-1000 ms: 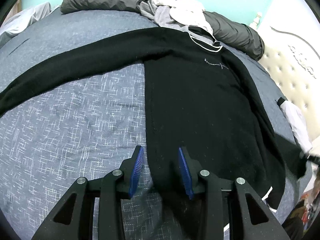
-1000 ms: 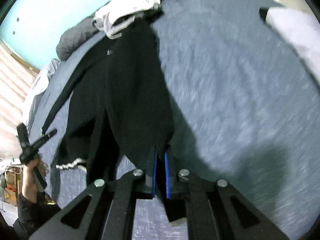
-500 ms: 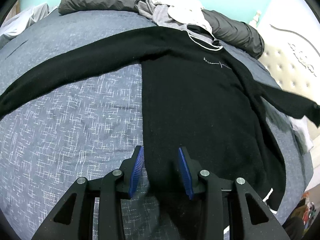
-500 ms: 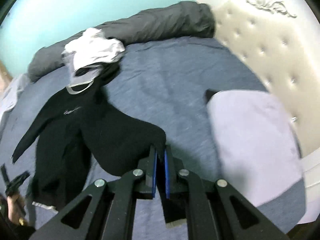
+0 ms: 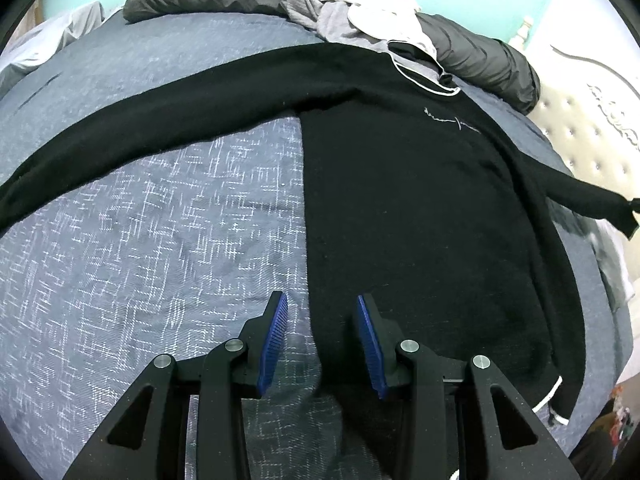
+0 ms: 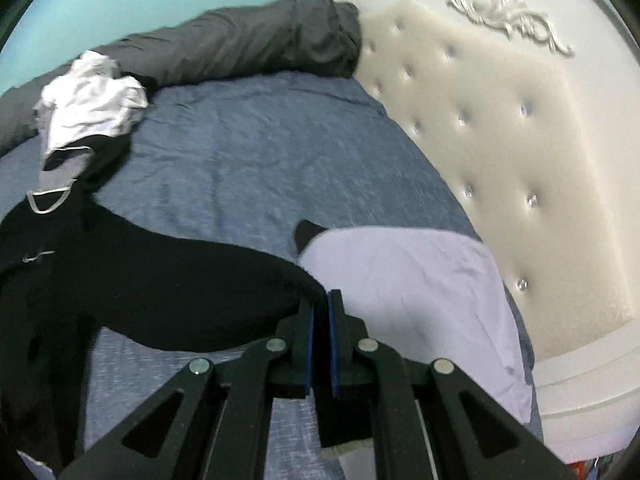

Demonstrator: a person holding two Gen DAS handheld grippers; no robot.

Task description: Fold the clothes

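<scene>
Sleeve (image 6: 192, 292) of black sweater (image 5: 420, 216) now drawn toward headboard (image 6: 500, 168), pinched in closed right gripper (image 6: 319, 300); left gripper (image 5: 322, 312) wide open, empty, over hem near bed (image 5: 140, 248) foot edge

Soft, even indoor light fills both my views, without hard glare. Fisheye bending curves the bed (image 5: 140, 240) and darkens every corner. My left view is crisp, with faint blur low on the left. My right view is smeared; the headboard (image 6: 500, 168) looks soft, and the black sweater (image 5: 420, 220) swallows detail.
</scene>
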